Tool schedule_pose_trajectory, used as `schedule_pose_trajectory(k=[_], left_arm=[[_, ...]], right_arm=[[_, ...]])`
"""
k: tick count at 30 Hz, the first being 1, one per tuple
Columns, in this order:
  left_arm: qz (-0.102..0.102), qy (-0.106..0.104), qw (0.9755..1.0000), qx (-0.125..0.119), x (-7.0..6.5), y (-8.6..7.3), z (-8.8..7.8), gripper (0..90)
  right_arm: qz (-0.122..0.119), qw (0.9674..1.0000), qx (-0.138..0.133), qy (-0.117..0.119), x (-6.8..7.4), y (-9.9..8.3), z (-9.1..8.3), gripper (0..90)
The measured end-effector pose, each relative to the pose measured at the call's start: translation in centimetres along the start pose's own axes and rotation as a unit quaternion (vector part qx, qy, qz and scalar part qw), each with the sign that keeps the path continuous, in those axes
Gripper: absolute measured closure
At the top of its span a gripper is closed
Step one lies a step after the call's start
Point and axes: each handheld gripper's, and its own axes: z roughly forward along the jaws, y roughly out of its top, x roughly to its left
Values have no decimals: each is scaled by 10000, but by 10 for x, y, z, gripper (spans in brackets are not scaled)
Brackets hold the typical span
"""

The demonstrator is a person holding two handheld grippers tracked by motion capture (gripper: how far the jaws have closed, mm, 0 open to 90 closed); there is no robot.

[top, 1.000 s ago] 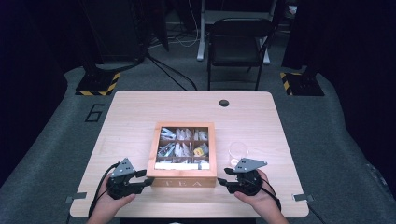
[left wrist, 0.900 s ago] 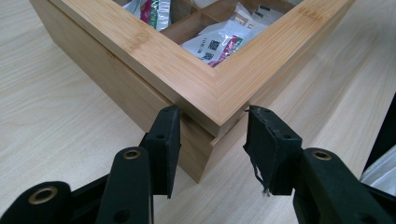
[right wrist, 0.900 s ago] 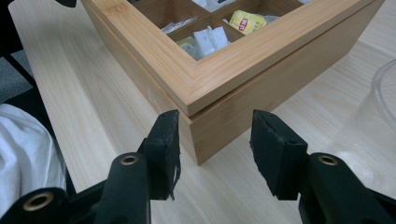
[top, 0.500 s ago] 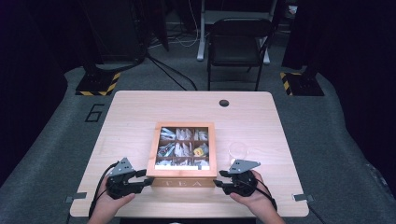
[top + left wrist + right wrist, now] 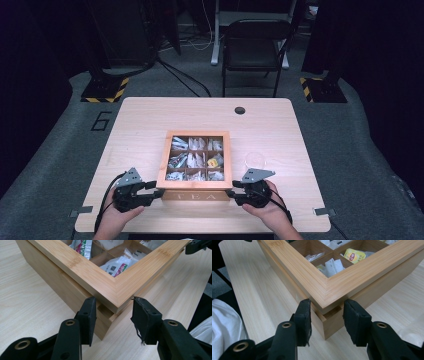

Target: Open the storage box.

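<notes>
Jaws apparently flank the tea box's (image 5: 194, 165) near corners.

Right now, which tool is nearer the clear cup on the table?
Right. The right tool sits at the tea box's near right corner, just below the clear cup; the left tool is at the opposite near corner.

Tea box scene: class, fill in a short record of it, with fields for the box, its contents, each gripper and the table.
box: wooden tea box with a framed lid, near the table's front edge
contents: tea packets in compartments, one yellow packet
left gripper: jaws astride the box's near left corner, pads not pressing
right gripper: jaws astride the near right corner, just been closing, pads not yet pressing
table: light wood, clear cup right of the box
</notes>
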Motion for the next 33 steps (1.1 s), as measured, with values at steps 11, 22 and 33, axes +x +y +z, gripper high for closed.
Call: schedule_pose_trajectory(k=[11, 22, 33], left_arm=[[-46, -76, 9999, -114, 2, 6, -4, 531], [284, 157, 9995, 27, -1, 16, -9, 523], [204, 179, 9996, -55, -1, 28, -15, 512]], right_arm=[[106, 9999, -8, 34, -1, 9, -5, 581], [147, 9999, 27, -5, -1, 17, -11, 578], [253, 9997, -64, 12, -3, 26, -18, 577]])
